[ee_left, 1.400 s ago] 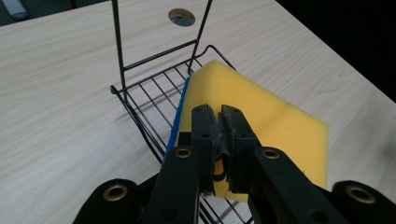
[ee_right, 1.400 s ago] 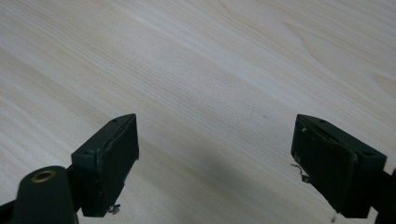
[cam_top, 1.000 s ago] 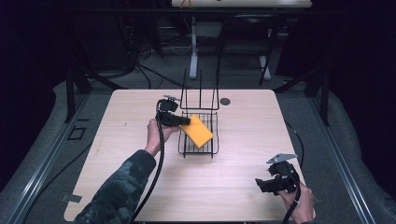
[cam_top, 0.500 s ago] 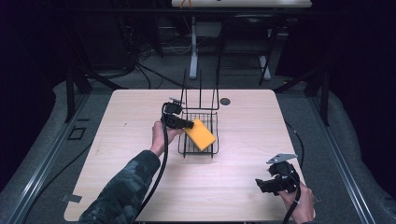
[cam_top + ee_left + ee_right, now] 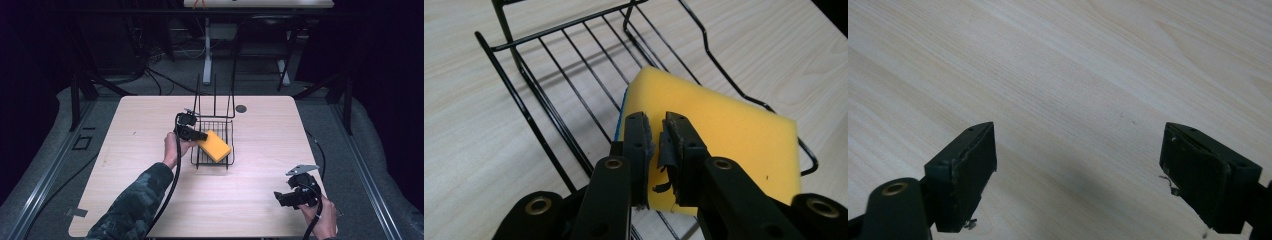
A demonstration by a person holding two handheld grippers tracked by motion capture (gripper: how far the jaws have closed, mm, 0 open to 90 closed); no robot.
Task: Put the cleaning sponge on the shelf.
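While the left gripper (image 5: 655, 137) pinches the near edge of the yellow sponge (image 5: 719, 130) with its 2 jaws nearly together, the sponge sits tilted in the black wire rack (image 5: 213, 145) mid-table; the right gripper (image 5: 1078, 175), jaws wide apart, hovers over bare wooden table (image 5: 1058, 65) near the front right corner

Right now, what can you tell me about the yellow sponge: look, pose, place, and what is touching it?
The sponge is a flat rectangular block of yellow foam with a thin blue edge along one side. It is tilted over the black wire basket, one corner pointing toward the basket's near right side. The left gripper pinches its near edge, jaws almost closed on it. Whether its far end rests on the wires cannot be told. The basket stands mid-table on the pale wood table.
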